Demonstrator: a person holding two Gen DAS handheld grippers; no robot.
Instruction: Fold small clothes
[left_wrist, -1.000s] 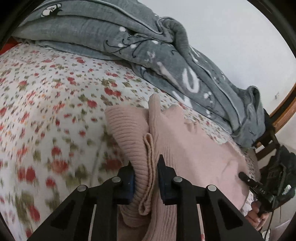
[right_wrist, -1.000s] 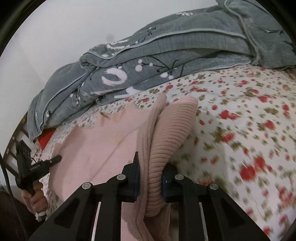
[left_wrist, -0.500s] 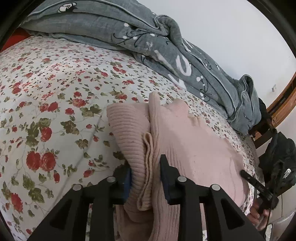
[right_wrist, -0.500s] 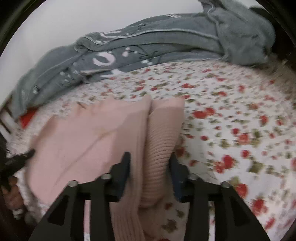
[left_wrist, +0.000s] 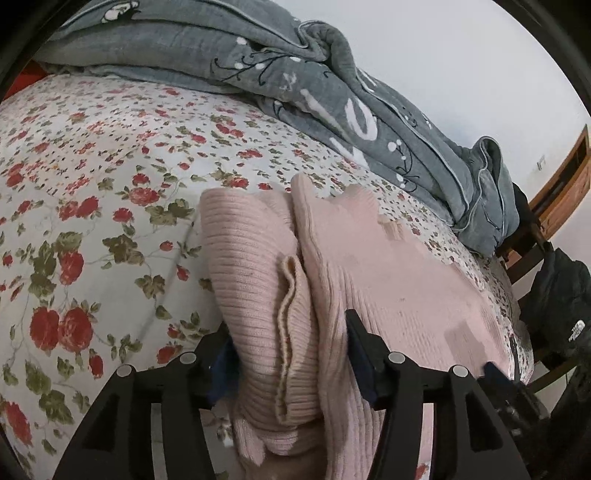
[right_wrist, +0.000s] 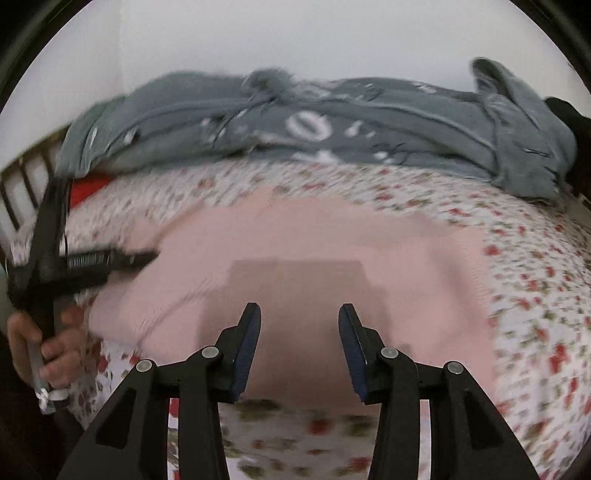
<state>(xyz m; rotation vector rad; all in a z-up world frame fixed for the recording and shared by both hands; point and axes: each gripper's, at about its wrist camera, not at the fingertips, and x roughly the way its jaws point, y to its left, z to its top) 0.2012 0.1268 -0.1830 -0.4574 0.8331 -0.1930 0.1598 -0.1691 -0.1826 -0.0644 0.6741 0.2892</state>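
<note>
A pink ribbed knit sweater (left_wrist: 376, 273) lies folded on the floral bedsheet (left_wrist: 96, 192). In the left wrist view my left gripper (left_wrist: 288, 354) is open, its jaws wide on either side of a bunched ribbed fold of the sweater (left_wrist: 258, 280). In the right wrist view, which is blurred, the sweater (right_wrist: 303, 258) lies flat. My right gripper (right_wrist: 299, 332) is open and empty just above the sweater's near edge. The left gripper (right_wrist: 85, 262) and the hand holding it show at the left of that view.
A grey patterned blanket (left_wrist: 295, 70) is heaped along the far side of the bed, also in the right wrist view (right_wrist: 332, 129). A white wall is behind. A wooden chair with a black bag (left_wrist: 554, 306) stands at the right. Bed rails (right_wrist: 22, 184) show at the left.
Both grippers have opened and let go of the sweater. The right gripper has drawn back and swung, so the sweater now lies flat before it. The left jaws have spread around the fold.
</note>
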